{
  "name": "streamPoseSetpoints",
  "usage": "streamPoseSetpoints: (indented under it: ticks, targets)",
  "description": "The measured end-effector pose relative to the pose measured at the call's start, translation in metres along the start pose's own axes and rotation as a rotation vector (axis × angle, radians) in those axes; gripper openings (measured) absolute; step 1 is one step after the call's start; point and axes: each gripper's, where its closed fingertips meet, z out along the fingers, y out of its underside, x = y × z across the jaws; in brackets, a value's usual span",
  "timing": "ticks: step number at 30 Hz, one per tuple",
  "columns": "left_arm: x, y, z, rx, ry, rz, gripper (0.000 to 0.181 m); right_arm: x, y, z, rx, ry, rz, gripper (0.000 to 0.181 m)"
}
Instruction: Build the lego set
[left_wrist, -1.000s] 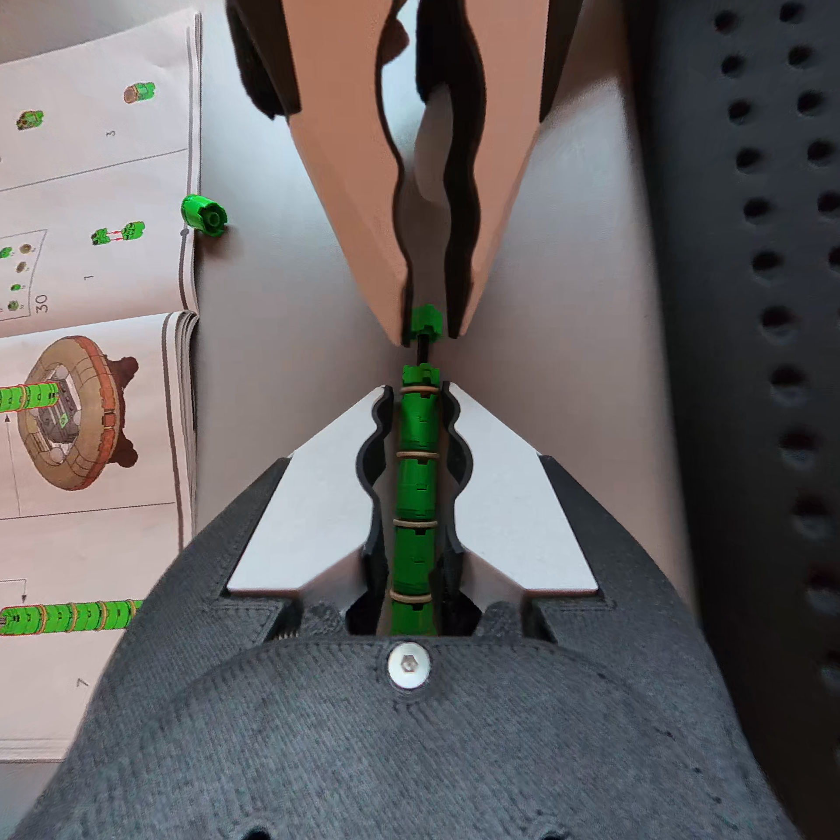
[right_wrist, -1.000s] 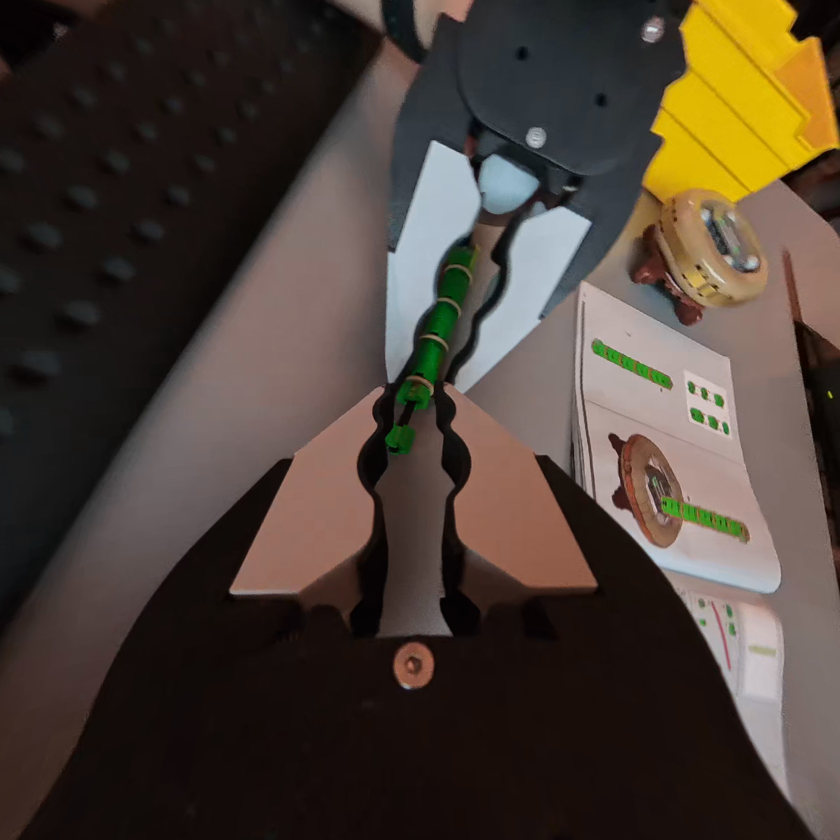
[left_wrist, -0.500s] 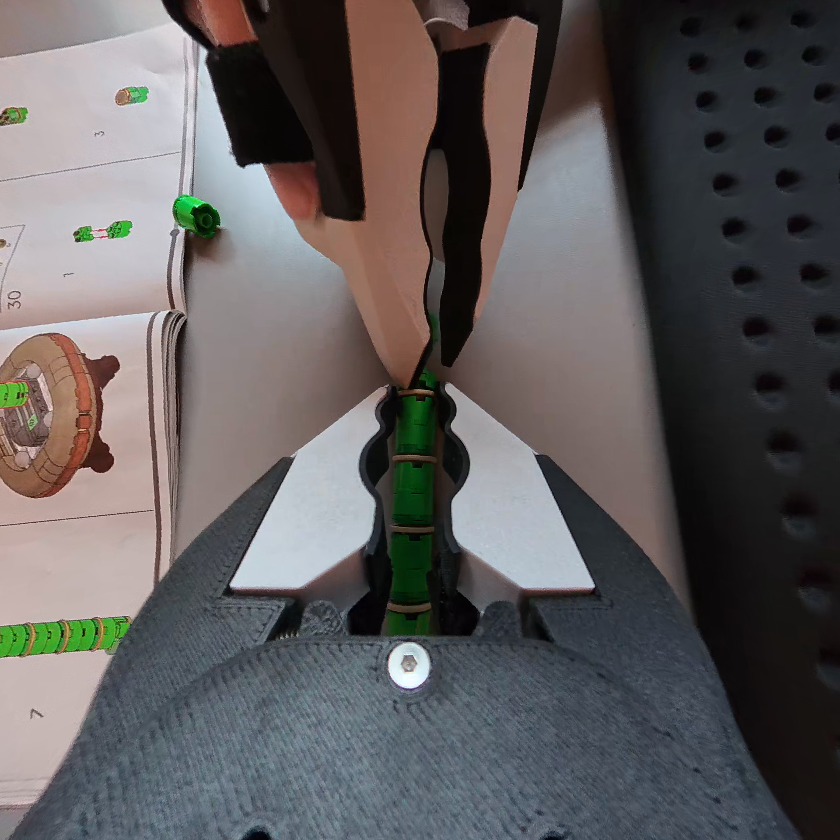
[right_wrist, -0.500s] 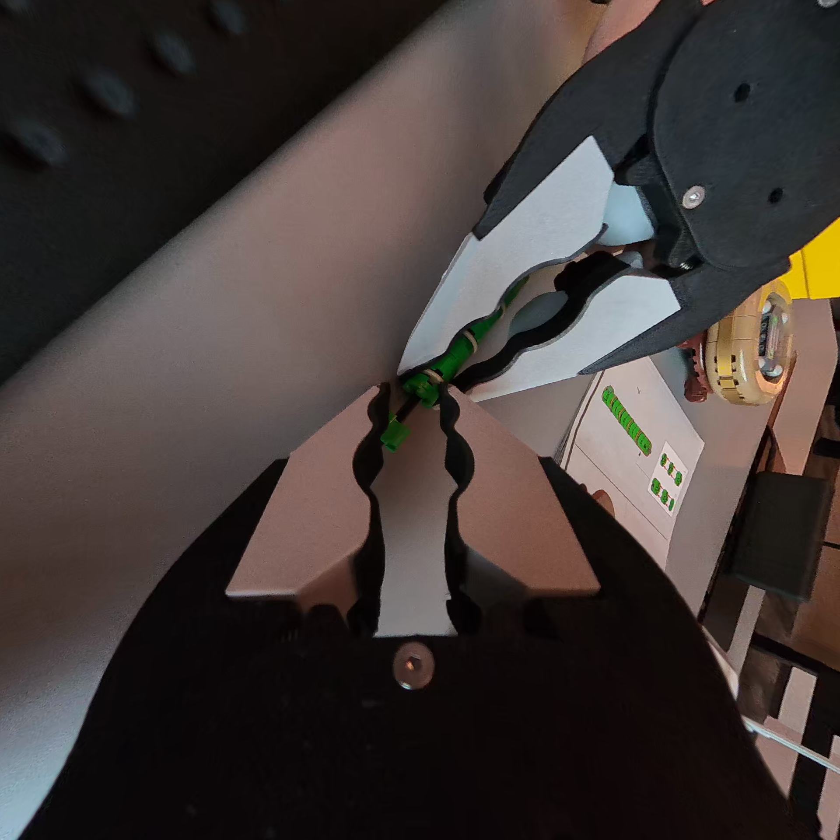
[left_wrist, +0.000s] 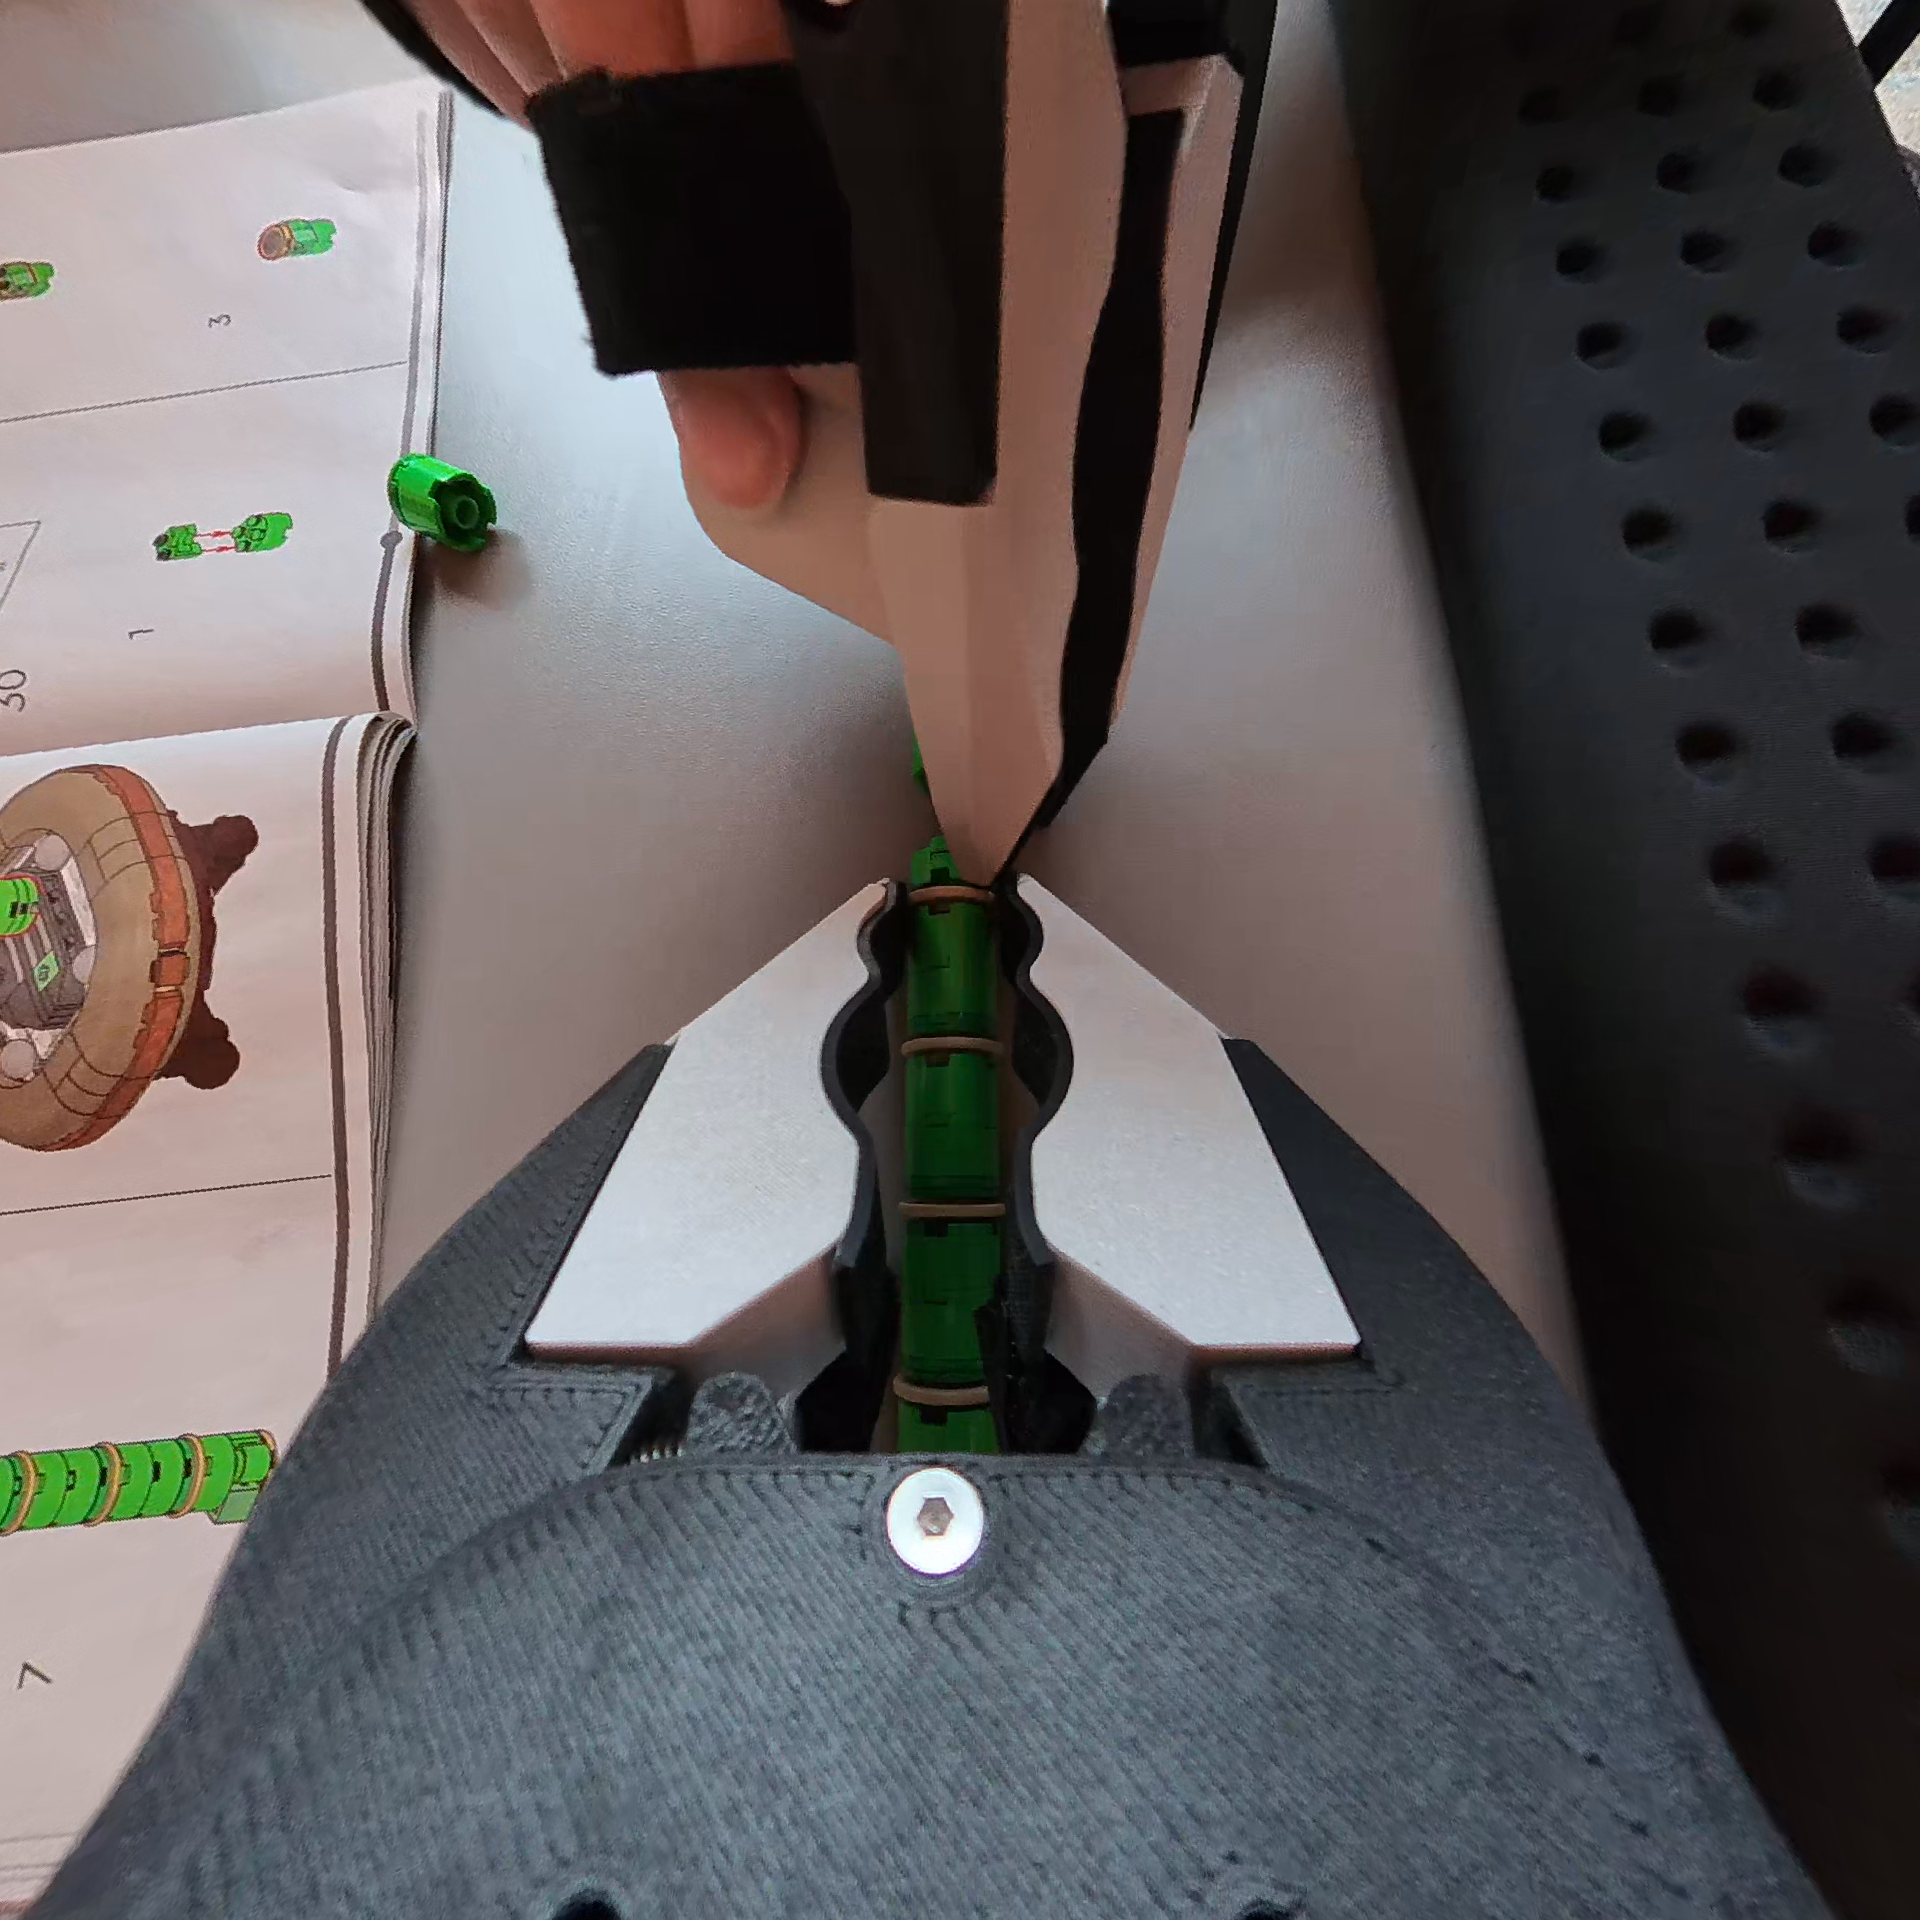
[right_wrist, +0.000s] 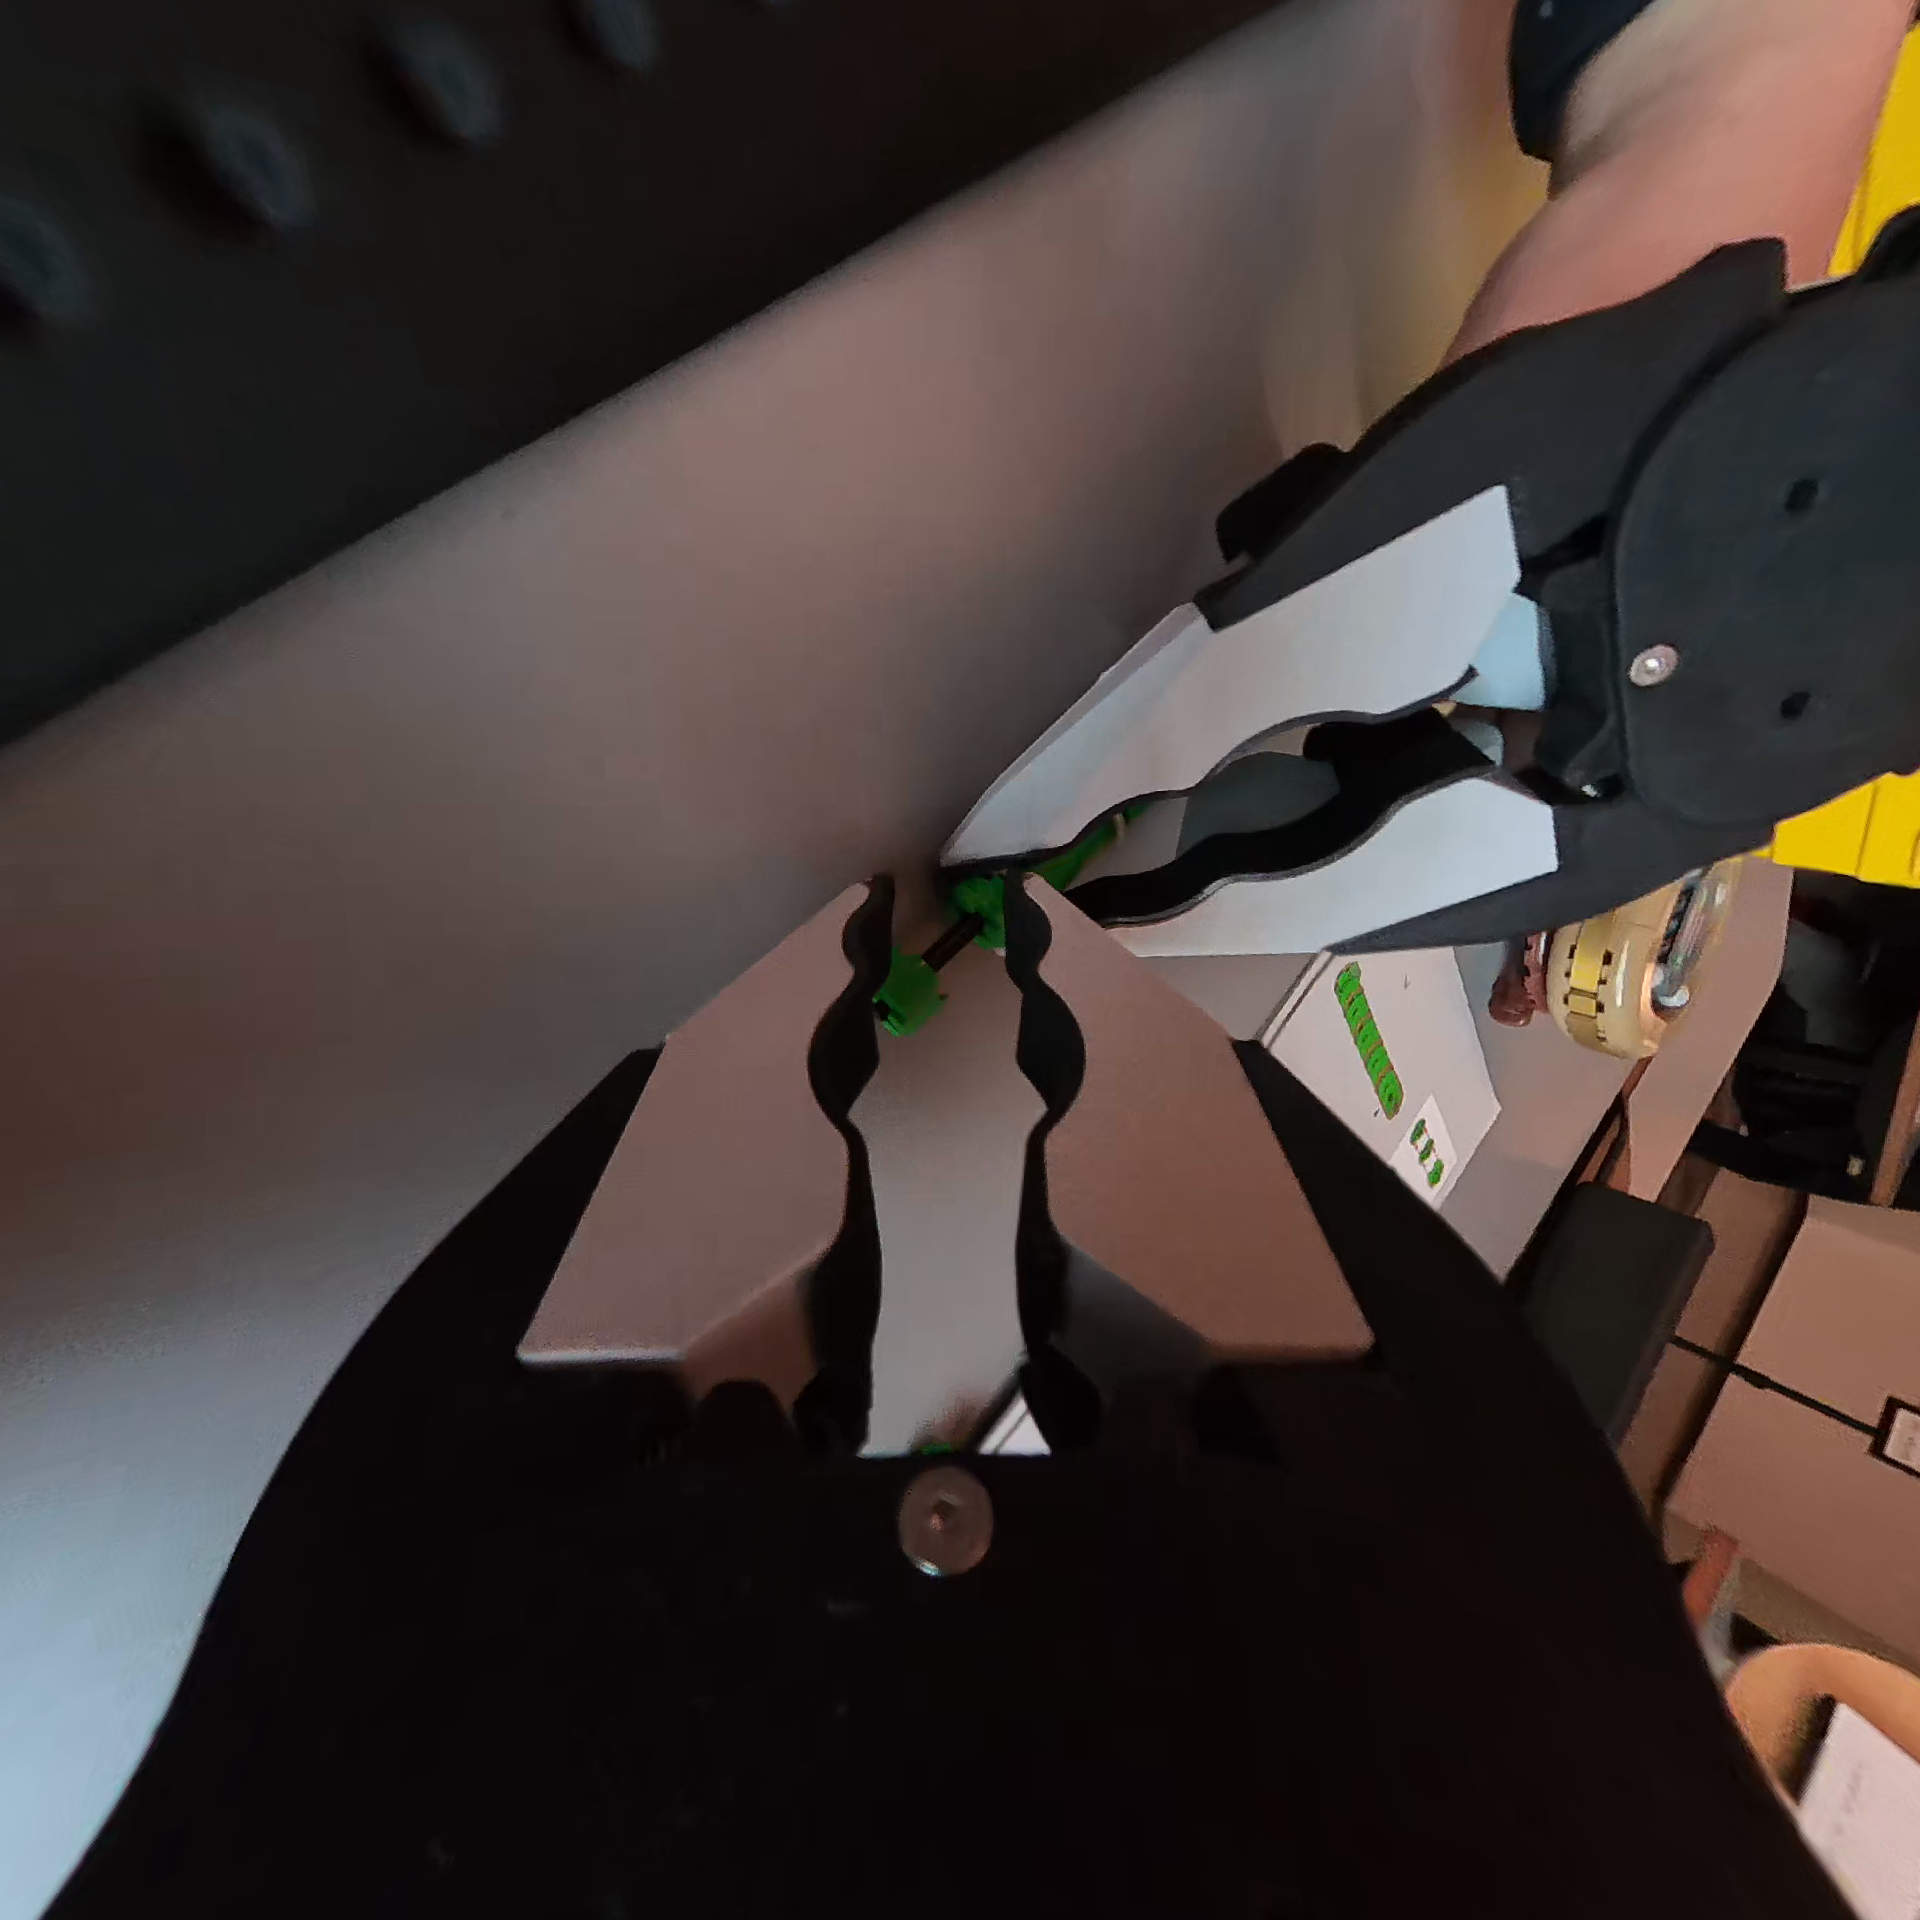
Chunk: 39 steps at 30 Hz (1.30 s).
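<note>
My left gripper (left_wrist: 951, 891) is shut on a green stalk (left_wrist: 951, 1091) of stacked round bricks with tan rings, lying lengthwise between its white fingers. A black axle sticks out of the stalk's far end and carries a small green end piece (right_wrist: 909, 992). My right gripper (right_wrist: 945, 899) is shut on that end piece, its tips touching the left gripper's tips. In the left wrist view the right gripper (left_wrist: 997, 847) comes down from the top, seen edge-on, and hides most of the end piece. The left gripper (right_wrist: 982, 857) also shows in the right wrist view.
An open instruction booklet (left_wrist: 208, 623) lies at the left, with a loose green round brick (left_wrist: 436, 502) at its edge. A black perforated surface (left_wrist: 1662, 727) runs along the right. A round tan and brown model (right_wrist: 1621, 987) and a yellow object (right_wrist: 1870, 831) stand beyond the booklet (right_wrist: 1382, 1060). My two grippers' fingertips are within a few centimetres of each other.
My right gripper has rolled about its axis and moved in until its tips meet the left gripper's tips. The gap of bare axle has shrunk. The left gripper has held still.
</note>
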Motion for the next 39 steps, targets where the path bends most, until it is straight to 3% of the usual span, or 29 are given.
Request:
streamPoseSetpoints:
  ticks: [5,16,31,39]
  targets:
    - [-0.0001,0.0,0.0,0.0,-0.004,0.015,0.017,0.0009,0.0024,-0.0008,-0.045,-0.02,-0.064,0.022]
    - [0.0012,0.0001,-0.0002,0.0,0.0,0.033,0.017,0.0007,0.0057,-0.0014,0.015,-0.085,0.069,0.025]
    - [0.0015,0.0,-0.0001,0.007,0.018,0.029,0.017,-0.0011,0.0047,-0.0021,-0.041,-0.254,0.057,0.028]
    - [0.0016,-0.0001,-0.0001,0.007,0.008,0.04,0.017,-0.0031,0.005,-0.0024,-0.024,-0.251,0.117,0.032]
